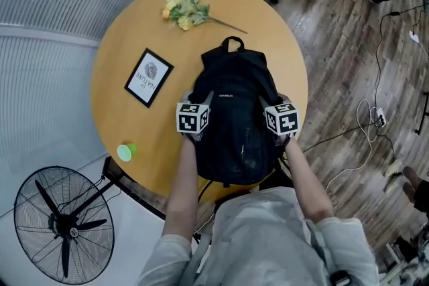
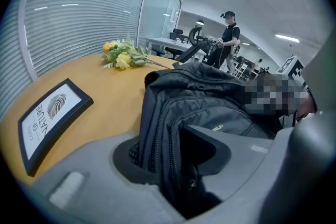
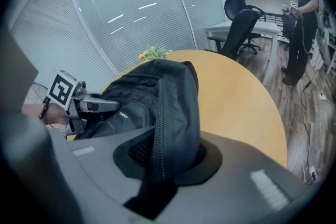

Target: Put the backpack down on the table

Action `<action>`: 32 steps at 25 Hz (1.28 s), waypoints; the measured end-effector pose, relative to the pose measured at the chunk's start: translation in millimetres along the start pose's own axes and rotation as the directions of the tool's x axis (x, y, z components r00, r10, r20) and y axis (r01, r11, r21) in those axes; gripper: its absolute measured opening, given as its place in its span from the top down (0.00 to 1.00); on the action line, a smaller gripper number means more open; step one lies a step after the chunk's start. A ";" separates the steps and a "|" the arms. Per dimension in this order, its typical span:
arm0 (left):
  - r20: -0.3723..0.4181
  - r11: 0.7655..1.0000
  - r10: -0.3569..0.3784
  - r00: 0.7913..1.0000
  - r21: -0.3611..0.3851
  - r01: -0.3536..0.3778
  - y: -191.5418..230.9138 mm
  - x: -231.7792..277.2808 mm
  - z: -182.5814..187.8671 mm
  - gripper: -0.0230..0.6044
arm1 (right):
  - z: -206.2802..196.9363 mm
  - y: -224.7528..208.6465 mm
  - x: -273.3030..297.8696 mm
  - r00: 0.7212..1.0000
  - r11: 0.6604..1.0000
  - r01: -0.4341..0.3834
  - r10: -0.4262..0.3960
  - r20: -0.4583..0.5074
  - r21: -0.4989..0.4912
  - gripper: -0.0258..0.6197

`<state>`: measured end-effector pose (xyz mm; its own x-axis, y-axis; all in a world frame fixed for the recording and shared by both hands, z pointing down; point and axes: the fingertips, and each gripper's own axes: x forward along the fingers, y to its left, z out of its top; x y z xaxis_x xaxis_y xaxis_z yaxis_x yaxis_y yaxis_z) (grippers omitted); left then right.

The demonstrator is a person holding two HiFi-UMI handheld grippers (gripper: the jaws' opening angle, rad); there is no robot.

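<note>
Left tool [image 2: 168,152] part-open, seemingly loose around backpack [image 1: 234,97] fold, right tool [image 3: 165,155] narrow, pinching other side

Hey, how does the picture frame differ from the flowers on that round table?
The frame is a flat black-edged rectangle with a white print; the flowers are a loose yellow-green bunch with a thin stem. The frame lies left of the backpack, the flowers beyond its top handle. Both lie on the table.

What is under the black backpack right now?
The round wooden table is under the backpack. The tabletop directly beneath it is covered, so anything lying there cannot be seen.
</note>
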<state>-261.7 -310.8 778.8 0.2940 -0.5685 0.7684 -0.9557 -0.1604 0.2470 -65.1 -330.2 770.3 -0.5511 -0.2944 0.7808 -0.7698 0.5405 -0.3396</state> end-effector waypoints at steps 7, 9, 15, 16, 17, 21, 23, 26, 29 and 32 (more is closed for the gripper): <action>0.006 1.000 -0.021 1.000 -0.014 0.021 4.6 6.3 -2.8 0.69 | -5.7 -6.4 9.8 0.999 0.999 0.033 -0.033 -0.028 0.014 0.81; 0.008 0.999 -0.029 1.000 -0.022 0.029 6.3 7.9 -2.8 0.68 | -6.0 -7.8 12.0 0.999 0.999 0.038 -0.038 -0.028 0.023 0.80; 0.006 0.999 -0.029 1.000 -0.020 0.029 6.9 9.3 -3.4 0.67 | -6.2 -11.1 13.0 0.998 0.998 0.054 -0.053 -0.029 0.040 0.77; 0.007 0.999 -0.029 1.000 -0.015 0.029 6.5 8.7 -3.8 0.67 | -6.5 -11.0 12.1 0.998 0.997 0.059 -0.058 -0.030 0.045 0.76; 0.007 0.999 -0.030 1.000 -0.010 0.030 6.1 7.8 -4.1 0.67 | -6.7 -10.9 10.5 0.997 0.997 0.066 -0.064 -0.031 0.051 0.76; 0.019 1.000 -0.023 1.000 0.013 0.023 7.3 1.0 -1.1 0.64 | -2.6 -9.5 -1.5 0.994 0.994 0.102 -0.101 -0.030 0.036 0.72; 0.041 1.000 -0.015 0.999 0.015 0.014 10.1 -6.5 3.3 0.57 | -0.8 -8.4 -9.5 0.993 0.993 0.120 -0.120 -0.024 0.021 0.71; 0.083 1.000 -0.020 0.996 -0.008 0.020 12.5 -19.9 10.2 0.55 | -1.4 -10.7 -22.7 0.989 0.989 0.145 -0.145 -0.007 0.021 0.72; 0.100 1.000 -0.020 0.995 -0.008 0.021 13.2 -32.0 11.8 0.55 | -3.3 -10.5 -34.8 0.987 0.986 0.162 -0.163 0.009 0.032 0.71; 0.102 1.000 -0.013 0.995 0.008 0.013 11.5 -43.4 7.6 0.55 | -7.3 -6.5 -46.5 0.984 0.983 0.178 -0.179 0.025 0.034 0.70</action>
<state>-285.5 -294.1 743.8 0.3035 -0.6458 0.7006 -0.9519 -0.1740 0.2520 -32.1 -314.3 740.0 -0.4124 -0.4057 0.8157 -0.8659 0.4528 -0.2126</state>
